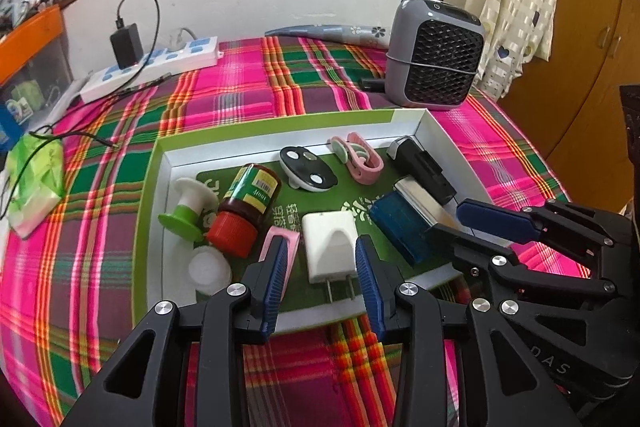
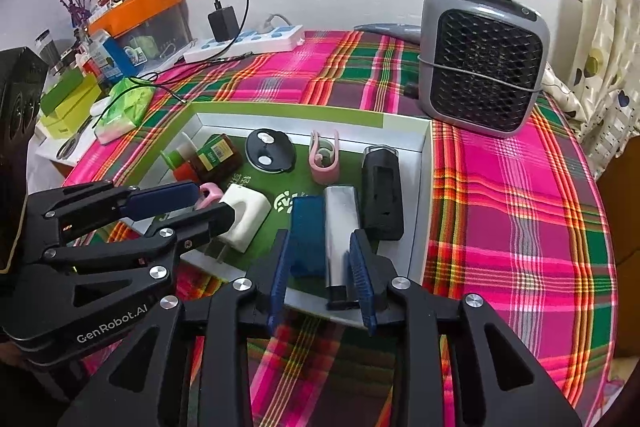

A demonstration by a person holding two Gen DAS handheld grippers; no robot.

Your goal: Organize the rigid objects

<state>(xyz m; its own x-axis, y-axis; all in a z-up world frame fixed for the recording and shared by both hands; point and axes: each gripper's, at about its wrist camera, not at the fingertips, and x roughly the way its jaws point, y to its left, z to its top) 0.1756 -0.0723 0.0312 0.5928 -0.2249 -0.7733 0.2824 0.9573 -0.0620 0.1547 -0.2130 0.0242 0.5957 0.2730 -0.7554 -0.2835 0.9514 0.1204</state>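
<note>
Nearest, the left gripper [image 1: 322,283] hovers with its fingers released on either side of a white charger [image 1: 332,247], not pressing it, while the right gripper [image 2: 322,279] has its fingers parted around a blue case [image 2: 307,235] and a silver lighter [image 2: 341,231], no pad visibly pressing. All three lie in a green-rimmed tray [image 1: 276,133] on the plaid-covered desk [image 1: 100,227], alongside a red-capped bottle [image 1: 244,211] and a black box [image 2: 382,195]. Behind the tray stands a grey fan [image 1: 434,53].

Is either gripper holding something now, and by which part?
Nothing looks gripped. Left gripper straddles the white charger, gap visible; right gripper stands open around the blue box and silver case.
</note>
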